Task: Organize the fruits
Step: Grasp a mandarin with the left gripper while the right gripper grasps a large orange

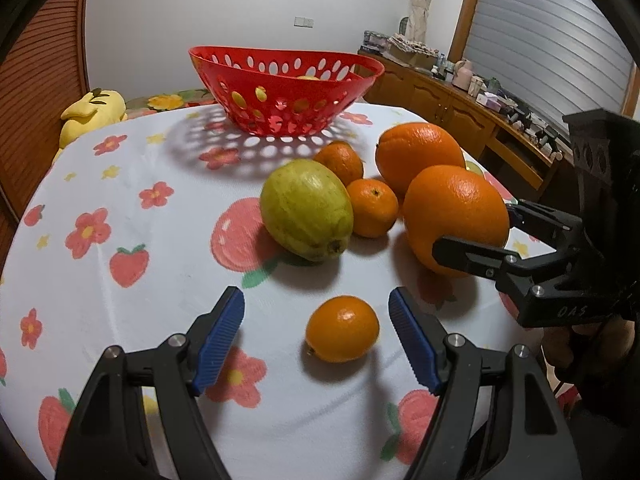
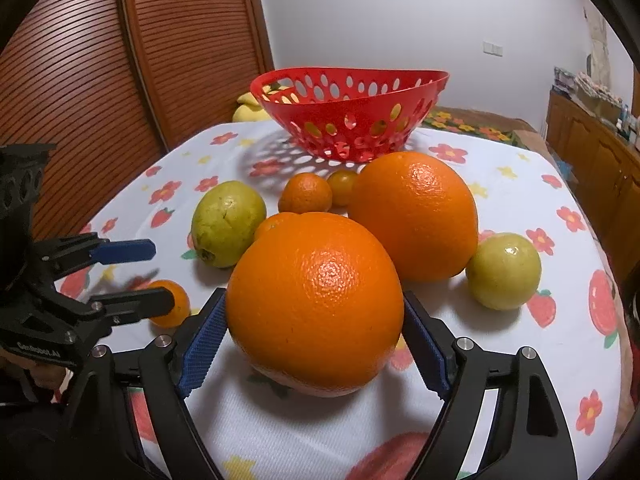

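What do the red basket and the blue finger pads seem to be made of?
The red basket looks like moulded plastic: thin glossy wall, even colour, clean oval holes. The blue finger pads on the left gripper look like rubber or soft plastic, matte with fine ribs; which one, the pictures cannot settle.

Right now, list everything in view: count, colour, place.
Large oranges: 2, orange; one between the right gripper's fingers, one behind it.
Small oranges: 3 at least; one between the left gripper's open fingers, two mid-cluster.
Green fruits: 2, yellow-green; one left of the cluster, one right.
Basket: 1, red, perforated, table's far end, something yellow inside.
Tablecloth: white, floral.
Plush toy: yellow, beyond the table.
Left gripper: open.
Right gripper: closed on the orange.
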Available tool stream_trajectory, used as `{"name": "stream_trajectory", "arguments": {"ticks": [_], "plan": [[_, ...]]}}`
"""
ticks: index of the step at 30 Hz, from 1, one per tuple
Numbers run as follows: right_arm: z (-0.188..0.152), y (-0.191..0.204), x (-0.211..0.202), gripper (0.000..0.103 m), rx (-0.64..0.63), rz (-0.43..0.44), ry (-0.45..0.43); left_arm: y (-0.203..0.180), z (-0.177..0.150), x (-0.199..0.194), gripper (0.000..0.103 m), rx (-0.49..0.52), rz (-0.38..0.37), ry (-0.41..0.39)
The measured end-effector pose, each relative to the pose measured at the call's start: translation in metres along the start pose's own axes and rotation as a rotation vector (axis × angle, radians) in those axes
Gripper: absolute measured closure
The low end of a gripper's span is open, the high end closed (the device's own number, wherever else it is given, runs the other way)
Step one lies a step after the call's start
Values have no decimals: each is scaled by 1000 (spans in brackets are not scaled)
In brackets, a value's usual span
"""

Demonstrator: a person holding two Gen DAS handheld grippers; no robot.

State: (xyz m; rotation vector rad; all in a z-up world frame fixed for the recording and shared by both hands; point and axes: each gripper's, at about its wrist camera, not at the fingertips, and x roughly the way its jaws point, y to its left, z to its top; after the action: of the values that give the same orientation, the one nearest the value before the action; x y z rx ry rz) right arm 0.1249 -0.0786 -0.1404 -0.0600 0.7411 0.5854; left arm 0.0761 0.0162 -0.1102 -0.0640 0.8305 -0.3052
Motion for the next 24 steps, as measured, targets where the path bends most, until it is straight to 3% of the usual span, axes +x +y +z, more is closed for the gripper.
{"name": "stream_trajectory", "arguments": {"ticks": [17, 21, 24], "plan": [[-7, -2, -7, 18, 7, 4, 0, -6, -11, 6, 51, 10, -60, 33], [-7, -2, -7, 17, 6, 4, 0, -4, -11, 5, 66, 1, -71, 28], [-7, -2, -7, 17, 8, 5, 0, -4, -11, 4, 67, 0, -69, 23]]}}
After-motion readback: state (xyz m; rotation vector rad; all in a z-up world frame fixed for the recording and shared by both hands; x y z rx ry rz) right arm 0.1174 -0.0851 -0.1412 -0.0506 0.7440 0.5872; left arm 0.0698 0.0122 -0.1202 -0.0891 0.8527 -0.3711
